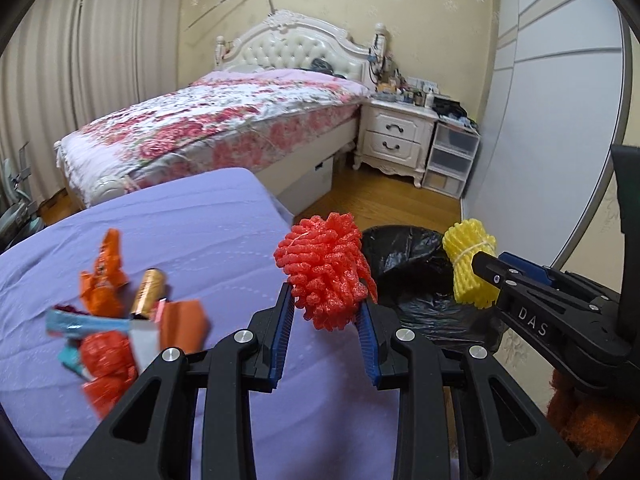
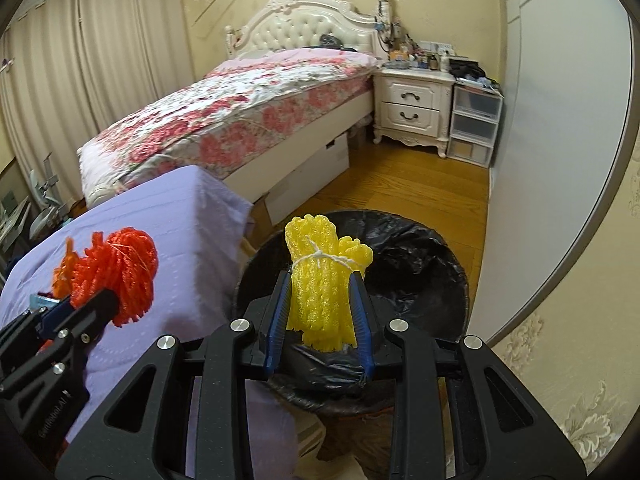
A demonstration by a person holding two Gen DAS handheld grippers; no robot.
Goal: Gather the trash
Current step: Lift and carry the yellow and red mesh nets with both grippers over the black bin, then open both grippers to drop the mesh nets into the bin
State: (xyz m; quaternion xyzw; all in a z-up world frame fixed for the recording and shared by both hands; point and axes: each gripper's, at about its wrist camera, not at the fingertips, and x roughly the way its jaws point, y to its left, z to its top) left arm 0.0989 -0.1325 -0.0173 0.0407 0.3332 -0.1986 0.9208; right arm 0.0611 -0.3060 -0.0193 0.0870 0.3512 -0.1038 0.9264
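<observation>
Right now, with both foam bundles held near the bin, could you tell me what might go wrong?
1. The red bundle in the left hand-held gripper appears to hang over the table edge, short of the bin; released here, it may land on the floor.
2. The yellow bundle is light foam and may bounce off the liner.
3. The two hand-held grippers are close and could collide.

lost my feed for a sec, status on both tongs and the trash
Left tongs shut on orange foam net. Right tongs shut on yellow foam net, above black-lined bin. Wrappers on purple cover. Nothing blocking.
</observation>
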